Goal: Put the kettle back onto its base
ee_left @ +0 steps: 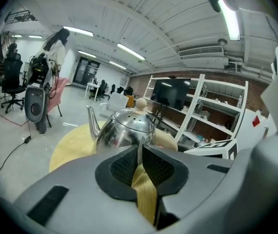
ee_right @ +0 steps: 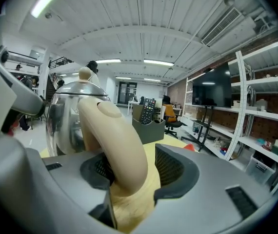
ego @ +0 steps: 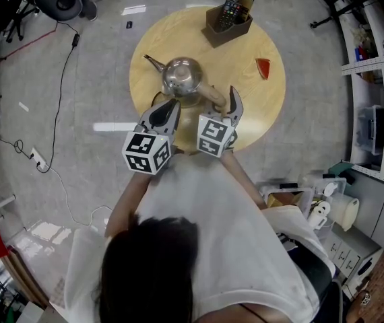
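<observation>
while the steel kettle (ego: 182,77) stands upright near the middle of the round wooden table (ego: 252,106), its spout toward the left of the head view, both grippers sit at its near side. the right gripper (ee_right: 136,167) has its jaws spread wide around the kettle's cream handle (ee_right: 114,140): the handle passes down between the pads, close against the left one, with a clear gap to the right one, so nothing is squeezed. the left gripper (ee_left: 140,155) has its jaws drawn nearly together, only a thin slit between the pads with the table's wood showing through, and it holds nothing; its tips point at the kettle's belly, near it but apart. whether a base lies under the kettle cannot be told. at the table's far edge stands a brown holder (ego: 227,20) with remote controls, and a small red wedge (ego: 263,67) lies to the right of the kettle, well apart.
</observation>
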Motion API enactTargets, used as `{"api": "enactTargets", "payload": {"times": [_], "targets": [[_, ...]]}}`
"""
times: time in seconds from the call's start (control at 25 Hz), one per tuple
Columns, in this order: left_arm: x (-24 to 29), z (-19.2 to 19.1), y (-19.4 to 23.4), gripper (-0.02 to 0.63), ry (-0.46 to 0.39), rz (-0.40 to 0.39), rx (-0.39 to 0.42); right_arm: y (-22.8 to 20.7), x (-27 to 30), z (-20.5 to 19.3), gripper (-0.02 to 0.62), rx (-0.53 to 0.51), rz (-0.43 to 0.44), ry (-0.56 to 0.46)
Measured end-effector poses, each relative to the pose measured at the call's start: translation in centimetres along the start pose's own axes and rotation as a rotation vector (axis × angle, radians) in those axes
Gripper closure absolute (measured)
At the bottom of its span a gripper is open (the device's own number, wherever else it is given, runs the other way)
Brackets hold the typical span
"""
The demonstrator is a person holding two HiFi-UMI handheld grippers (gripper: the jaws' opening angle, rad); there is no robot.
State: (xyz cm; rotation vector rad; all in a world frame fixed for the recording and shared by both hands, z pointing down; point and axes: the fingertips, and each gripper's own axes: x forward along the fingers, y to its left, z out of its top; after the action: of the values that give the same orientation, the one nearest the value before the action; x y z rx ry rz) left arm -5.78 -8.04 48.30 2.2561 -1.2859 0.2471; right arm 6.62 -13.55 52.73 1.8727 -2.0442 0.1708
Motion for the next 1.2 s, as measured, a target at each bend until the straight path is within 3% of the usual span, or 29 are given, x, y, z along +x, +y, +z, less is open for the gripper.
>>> {"api": "enactTargets", "payload": {"times": [0.28, 0.92, 1.2], "targets": [[0.7, -0.2, -1.6, 0.555, 0.027, -0.076, 0.070, 0.0, -0.3, -0.1, 0.396, 0.006, -0.003, 0.005], [1.2, -0.2, -1.6, 0.555, 0.037, -0.062, 0.057, -0.3, -0.7, -0.5, 0.391, 0.002, -0.035, 0.039], [1.3, -0.2, -2.1, 0.555, 0.037, -0.082, 0.073, -0.3, -0.4, -0.4, 0.393, 0.013, -0.004, 0.022]]}}
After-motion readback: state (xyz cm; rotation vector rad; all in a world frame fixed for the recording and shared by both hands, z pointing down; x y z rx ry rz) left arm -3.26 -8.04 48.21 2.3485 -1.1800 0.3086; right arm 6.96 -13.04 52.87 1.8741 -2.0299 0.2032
